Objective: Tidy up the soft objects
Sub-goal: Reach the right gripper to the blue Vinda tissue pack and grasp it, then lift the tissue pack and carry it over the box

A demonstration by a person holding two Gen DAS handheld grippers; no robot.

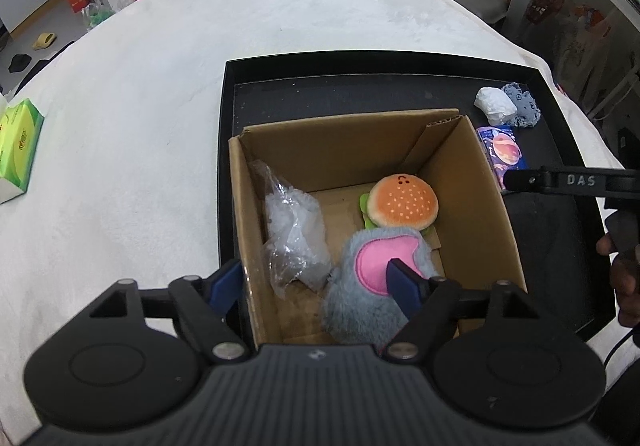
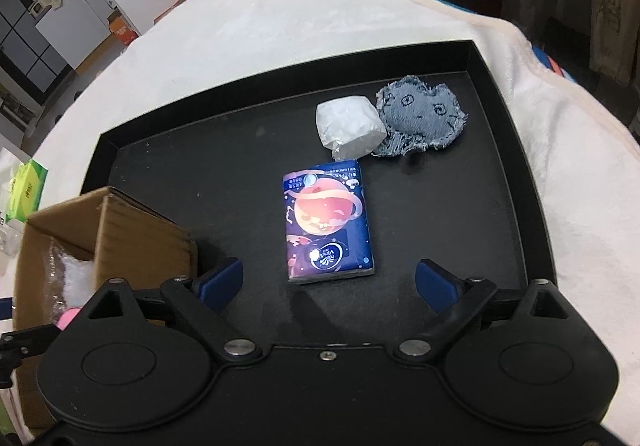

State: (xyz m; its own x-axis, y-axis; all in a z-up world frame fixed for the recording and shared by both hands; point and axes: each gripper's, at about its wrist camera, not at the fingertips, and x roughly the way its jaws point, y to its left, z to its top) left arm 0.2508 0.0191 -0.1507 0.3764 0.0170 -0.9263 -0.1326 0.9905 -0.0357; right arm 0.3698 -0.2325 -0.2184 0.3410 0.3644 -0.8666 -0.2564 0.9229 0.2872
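Blue-padded left hand-held gripper (image 1: 316,282) spread over cardboard box (image 1: 480,205)

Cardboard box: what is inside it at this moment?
The cardboard box holds a burger plush, a grey-and-pink furry plush and a clear plastic bag. Its floor beneath them is hidden.

Two plush toys (image 1: 402,205), two tissue packs (image 2: 328,221), one box (image 1: 472,197)

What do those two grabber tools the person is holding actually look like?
Both look alike. The left gripper and right gripper each have a matte black ribbed body, two round black discs, black linkage bars with silver screws, and two blue fingers. Seen from the left camera, the right tool's black bar carries white letters "DAS", with a dark cable trailing beneath the person's hand.
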